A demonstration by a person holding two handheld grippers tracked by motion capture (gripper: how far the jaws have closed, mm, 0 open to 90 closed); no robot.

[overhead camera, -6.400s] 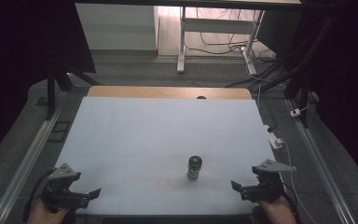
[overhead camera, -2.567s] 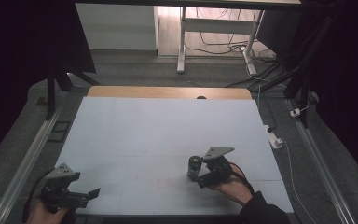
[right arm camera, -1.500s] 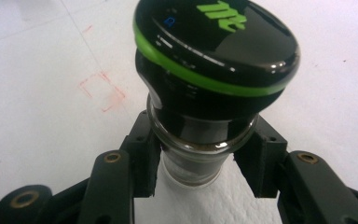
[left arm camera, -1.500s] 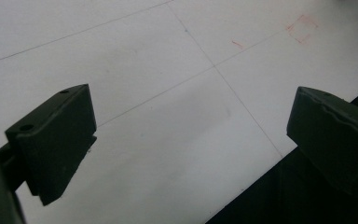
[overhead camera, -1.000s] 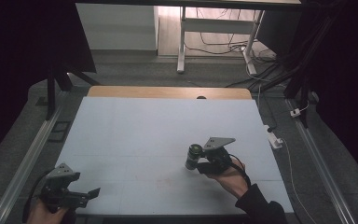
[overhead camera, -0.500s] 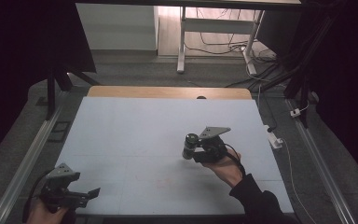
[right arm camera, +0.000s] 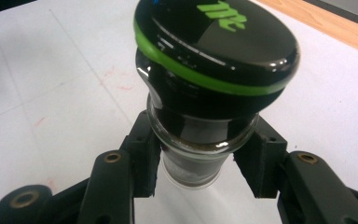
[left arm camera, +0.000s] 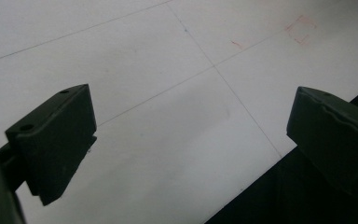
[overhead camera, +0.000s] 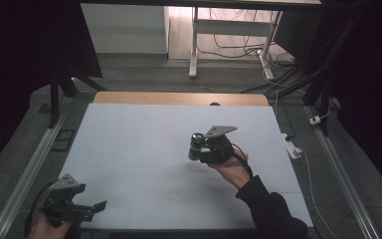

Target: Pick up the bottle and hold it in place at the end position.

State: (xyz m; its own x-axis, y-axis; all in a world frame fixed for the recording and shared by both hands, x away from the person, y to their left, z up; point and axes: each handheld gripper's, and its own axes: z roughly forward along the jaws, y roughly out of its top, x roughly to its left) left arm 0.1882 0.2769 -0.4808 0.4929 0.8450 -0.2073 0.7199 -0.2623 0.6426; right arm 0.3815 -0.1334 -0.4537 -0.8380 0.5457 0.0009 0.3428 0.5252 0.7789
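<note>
While the right hand-held gripper clamps the glass jar just under its black lid over mid-counter, smooth glass looks slippery, breakable; left hand-held gripper idles wide open.

The high view is dim, its side edges falling into near black, while the pale tabletop catches even light and the floor beyond it glows brightest at the top. A soft shadow lies under the jar. In the right gripper view the jar's glossy lid carries white glare streaks. The left gripper view is soft, its near parts slightly blurred.
</note>
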